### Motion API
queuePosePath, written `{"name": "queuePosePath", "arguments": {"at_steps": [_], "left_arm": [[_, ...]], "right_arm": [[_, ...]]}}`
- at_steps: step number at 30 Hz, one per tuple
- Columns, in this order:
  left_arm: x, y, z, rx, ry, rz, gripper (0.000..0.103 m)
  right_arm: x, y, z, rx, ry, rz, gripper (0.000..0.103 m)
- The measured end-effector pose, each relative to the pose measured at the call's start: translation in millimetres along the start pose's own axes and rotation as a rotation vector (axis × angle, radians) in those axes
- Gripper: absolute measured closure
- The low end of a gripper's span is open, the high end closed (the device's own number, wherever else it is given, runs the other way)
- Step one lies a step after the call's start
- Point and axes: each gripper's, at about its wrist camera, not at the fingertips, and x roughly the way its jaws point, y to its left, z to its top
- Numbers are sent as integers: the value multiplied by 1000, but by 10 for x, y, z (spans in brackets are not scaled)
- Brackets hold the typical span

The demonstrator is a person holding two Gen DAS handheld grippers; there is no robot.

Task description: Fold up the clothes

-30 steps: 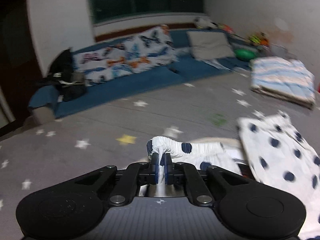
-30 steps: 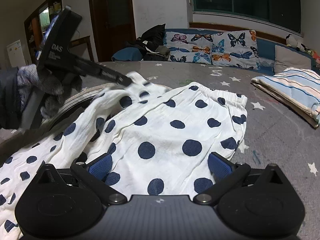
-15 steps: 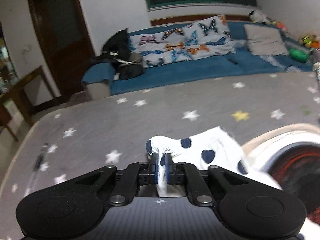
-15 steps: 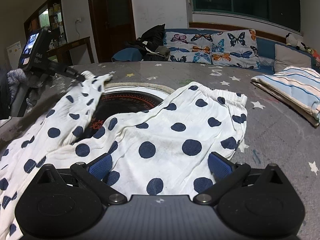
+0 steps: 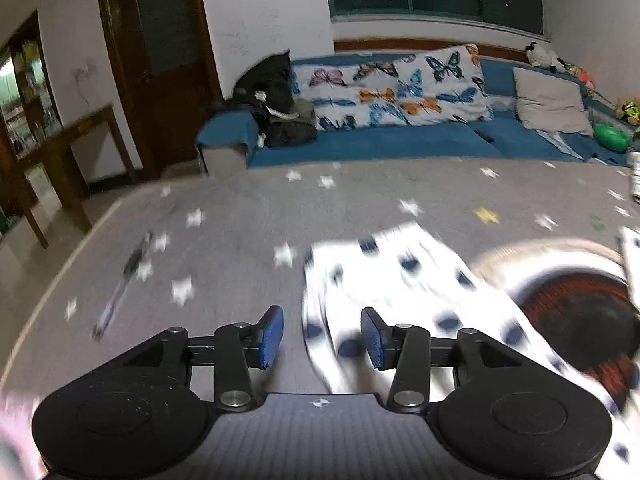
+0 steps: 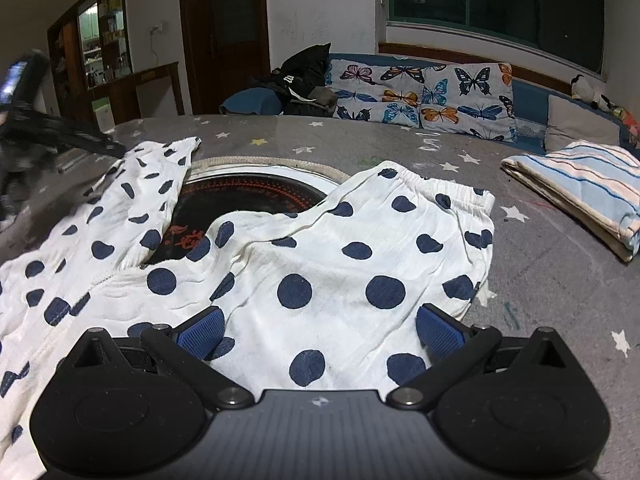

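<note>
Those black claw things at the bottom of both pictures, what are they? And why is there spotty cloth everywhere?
They are grabbers, like big tweezers, and a person holds one in each hand. A small camera sits on each grabber and looks forward along its two blue-tipped fingers, so one picture comes from the left gripper and the other from the right gripper. The spotty cloth is a pair of white trousers with navy dots, spread on a grey table cover with stars and partly over a round black-and-red plate set in the table. A folded striped cloth lies farther right. Nothing is pinched: the left grabber's jaws are opening, with a trouser leg lying loose between them, and the right grabber is wide open above the cloth.
</note>
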Motion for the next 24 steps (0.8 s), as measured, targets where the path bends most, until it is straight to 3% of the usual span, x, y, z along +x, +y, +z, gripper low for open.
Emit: {"name": "queuePosePath", "arguments": {"at_steps": [11,14,16,17,19,24], "left_arm": [[-1059,-226,-906,-29,39,-182,53],[-1192,-298,-1045,-12,21,-172,67],[-1226,-321,-1110,-15,14,-172,87],[-1225,-320,-1132,-20,20,-174,92],[-1204,-299,-1174,-35,24,-171,99],[-1298,-122,-1244,-91,12,-118,100]], "right_arm": [[18,57,1,-31,13,-25,0],[16,54,2,-31,12,-25,0],[16,54,2,-31,12,-25,0],[16,55,2,-31,12,-25,0],[16,56,2,-31,13,-25,0],[17,51,3,-30,13,-24,0]]}}
